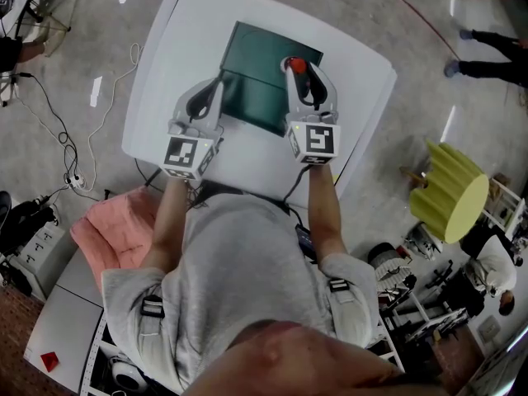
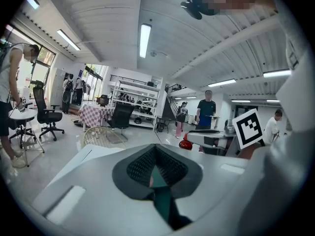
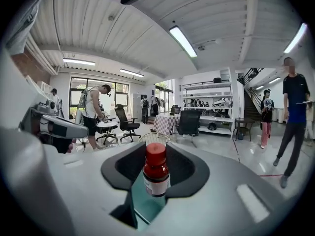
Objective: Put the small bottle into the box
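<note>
Both forearms stretched forward from the body over the white table (image 1: 363,89), roughly parallel, sleeves short, wrists hidden behind the marker cubes. Right forearm (image 1: 324,213) reaching a little farther than the left forearm (image 1: 169,209).

Right tongs (image 1: 297,71) clamped on the small bottle (image 1: 294,64), pads pressed against its sides. In the right gripper view, bottle (image 3: 156,173) upright between the jaws of the right tongs (image 3: 156,163): red cap on top, dark red body, pale label low down. Directly beneath and beyond those jaws, the dark green box (image 1: 260,73) with its flap folded toward the person, so the bottle hangs over the box's far right corner, above the box rather than resting inside it.

Left tongs (image 1: 216,85) angled inward toward the right pair, tips at the box's left side where flap meets box. In the left gripper view, jaws of the left tongs (image 2: 155,154) drawn together at the tips on a thin green edge of the box (image 2: 160,200), nothing else between them.
</note>
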Tool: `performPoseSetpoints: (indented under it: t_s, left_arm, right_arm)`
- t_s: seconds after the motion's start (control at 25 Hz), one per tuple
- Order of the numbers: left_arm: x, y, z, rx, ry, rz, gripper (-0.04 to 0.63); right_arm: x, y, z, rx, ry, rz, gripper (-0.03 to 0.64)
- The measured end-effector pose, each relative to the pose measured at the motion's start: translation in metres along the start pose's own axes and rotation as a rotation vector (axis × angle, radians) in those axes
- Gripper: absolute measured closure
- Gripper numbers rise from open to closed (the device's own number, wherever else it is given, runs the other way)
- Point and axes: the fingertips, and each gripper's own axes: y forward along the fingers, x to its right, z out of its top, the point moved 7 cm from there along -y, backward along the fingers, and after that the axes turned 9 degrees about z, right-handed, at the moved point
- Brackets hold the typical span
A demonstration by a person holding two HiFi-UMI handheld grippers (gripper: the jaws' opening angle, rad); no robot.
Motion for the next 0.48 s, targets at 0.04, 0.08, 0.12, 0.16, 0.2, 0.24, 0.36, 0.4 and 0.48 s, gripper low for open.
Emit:
performPoseSetpoints:
  t_s: [0.04,0.08,0.12,0.16,0.2,0.24,0.36,0.4,0.48]
  left_arm:
    - [0.000,-0.003,0.000,0.003,-0.001,0.004,0.584]
    - [-0.001,-0.005,0.000,0.006,-0.001,0.009,0.584]
    - [-0.002,-0.008,0.001,0.008,-0.001,0.014,0.584]
    - [-0.002,-0.011,0.001,0.011,-0.001,0.019,0.584]
    - [-0.003,-0.014,0.001,0.013,-0.001,0.024,0.584]
    - [-0.003,-0.017,0.001,0.016,-0.001,0.029,0.584]
    - [-0.005,-0.027,0.001,0.021,-0.004,0.047,0.584]
    - [-0.006,-0.030,0.001,0.023,-0.005,0.053,0.584]
    - [-0.008,-0.036,0.000,0.026,-0.008,0.067,0.584]
  right_arm:
    - [-0.003,-0.002,0.003,0.007,-0.006,0.006,0.486]
    - [-0.006,-0.003,0.005,0.014,-0.011,0.014,0.486]
    - [-0.010,-0.004,0.008,0.021,-0.015,0.023,0.486]
    - [-0.013,-0.004,0.011,0.026,-0.018,0.033,0.486]
    - [-0.017,-0.005,0.013,0.030,-0.021,0.043,0.486]
    - [-0.021,-0.005,0.015,0.032,-0.025,0.054,0.486]
    - [-0.034,-0.006,0.020,0.038,-0.033,0.090,0.486]
    - [-0.039,-0.005,0.021,0.040,-0.035,0.103,0.486]
    - [-0.047,-0.004,0.022,0.045,-0.041,0.129,0.486]
